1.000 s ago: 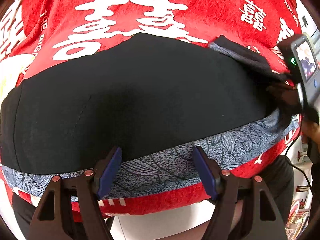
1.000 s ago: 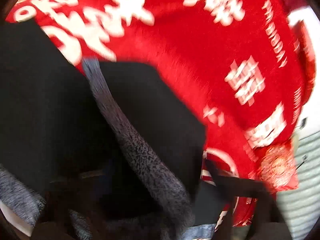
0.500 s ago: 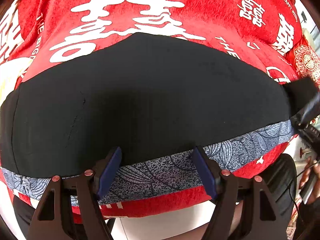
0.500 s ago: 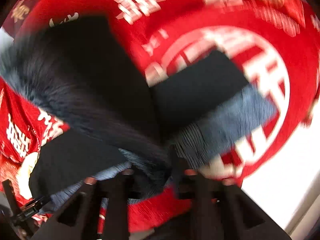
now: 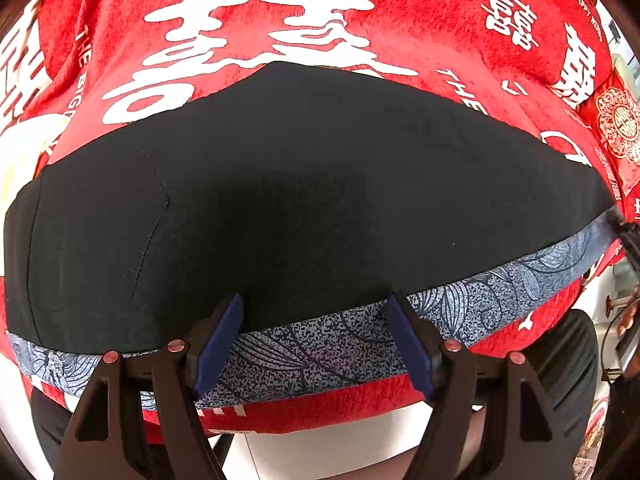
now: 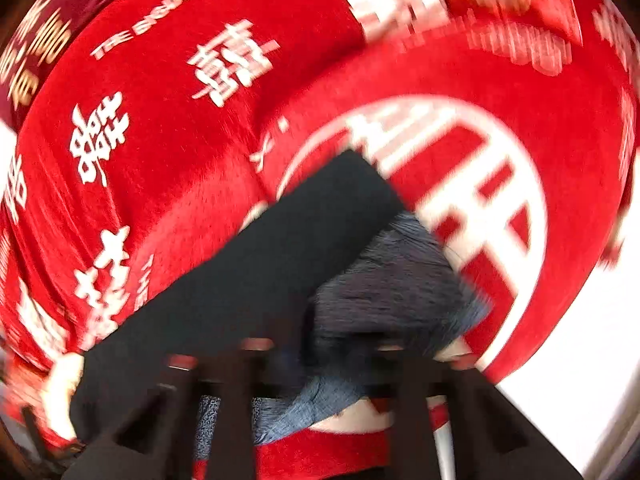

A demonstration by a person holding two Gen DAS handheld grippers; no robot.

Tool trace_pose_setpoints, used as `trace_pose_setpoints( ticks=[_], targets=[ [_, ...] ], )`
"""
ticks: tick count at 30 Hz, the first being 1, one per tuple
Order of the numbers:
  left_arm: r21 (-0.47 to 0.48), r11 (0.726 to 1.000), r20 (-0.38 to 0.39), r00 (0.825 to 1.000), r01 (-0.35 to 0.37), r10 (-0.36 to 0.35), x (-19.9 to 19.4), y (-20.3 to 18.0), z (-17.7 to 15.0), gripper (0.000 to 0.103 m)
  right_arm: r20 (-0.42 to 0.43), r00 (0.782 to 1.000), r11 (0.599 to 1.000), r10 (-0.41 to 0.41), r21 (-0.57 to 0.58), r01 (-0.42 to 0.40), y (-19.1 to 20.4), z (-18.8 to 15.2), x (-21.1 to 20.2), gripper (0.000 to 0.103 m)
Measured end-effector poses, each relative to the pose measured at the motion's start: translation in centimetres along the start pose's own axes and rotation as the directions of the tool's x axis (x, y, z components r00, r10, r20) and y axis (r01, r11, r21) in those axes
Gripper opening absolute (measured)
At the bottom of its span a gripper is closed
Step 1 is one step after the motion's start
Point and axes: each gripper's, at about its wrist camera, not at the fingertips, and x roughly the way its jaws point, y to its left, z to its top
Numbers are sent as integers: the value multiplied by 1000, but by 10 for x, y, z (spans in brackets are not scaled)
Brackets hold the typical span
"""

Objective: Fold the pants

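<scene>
Black pants (image 5: 300, 184) with a blue patterned band (image 5: 320, 352) lie flat across a red cloth (image 5: 260, 20) printed with white characters. My left gripper (image 5: 314, 312) stands open over the band at the near edge, nothing pressed between its blue pads (image 5: 218, 340). At the far right end of the pants, the right gripper (image 5: 628, 236) is only partly visible. In the blurred right wrist view the pants (image 6: 280, 264) and the bunched blue band (image 6: 400, 280) run into my right gripper (image 6: 304, 360), which is shut on that end.
A red cushion with a gold emblem (image 5: 618, 128) sits at the right of the cloth. The cloth's front edge (image 5: 320, 404) hangs just below the band. Pale floor (image 6: 560, 380) shows beyond the cloth's right side.
The right gripper swung the pants' end out to the right and rolled over. The folded-back flap at the right is gone and the pants now lie spread out. The left gripper stayed put.
</scene>
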Motion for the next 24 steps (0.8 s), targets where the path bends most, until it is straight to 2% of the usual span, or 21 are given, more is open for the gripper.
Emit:
trace_pose_setpoints(
  ticks=[3,4,5,6,7,8,9,10,11,12,13,16,17,20,22,24],
  targets=[
    [0,1000,1,1000,-10,10,1,-2,0,78,25,997,995,-70,-70,72,7,8,-6,16],
    [1,1000,1,1000,-13,13,0,-2,0,78,-3,993,990,-115,-80,114,4,7,2,16],
    [1,1000,0,1000,-14,14,0,-3,0,78,-65,982,983,-175,-71,170,-4,5,16,18],
    [2,1000,-1,1000,-14,14,0,-3,0,78,-152,968,980,-199,-21,198,-19,1,31,18],
    [4,1000,-2,1000,-12,12,0,-2,0,78,-178,972,986,-155,40,165,-31,-3,35,18],
    [2,1000,-2,1000,-15,15,-1,-2,0,78,-148,981,987,-127,82,140,-36,-3,29,18],
    [-1,1000,-2,1000,-28,28,-3,-1,0,78,-134,979,984,-152,71,162,-34,-1,23,22],
    [-7,999,2,999,-42,42,-5,0,1,78,-112,974,978,-196,44,202,-28,1,17,39],
    [-9,999,15,999,-49,49,-9,0,1,78,-57,960,961,-275,16,276,-20,4,5,63],
    [-9,999,35,998,-53,53,-14,0,2,78,-12,951,951,-308,5,308,-15,5,-3,73],
    [-9,998,48,997,-60,61,-17,0,3,78,56,948,949,-313,-9,314,-5,7,-17,77],
    [-23,997,63,995,-79,80,-18,3,7,78,117,960,953,-256,-136,270,30,7,-28,77],
    [-36,996,57,995,-80,82,-16,6,7,78,104,974,954,-203,-204,221,46,4,-26,77],
    [-85,994,26,997,-75,78,-9,20,7,78,-18,998,927,-61,-371,51,91,-16,-7,77],
    [-113,991,16,997,-67,69,-5,28,5,78,-90,996,889,0,-455,-41,119,-37,9,77],
    [-112,992,18,998,-56,58,-4,29,5,78,-146,989,850,14,-519,-88,133,-56,23,77]
  ],
)
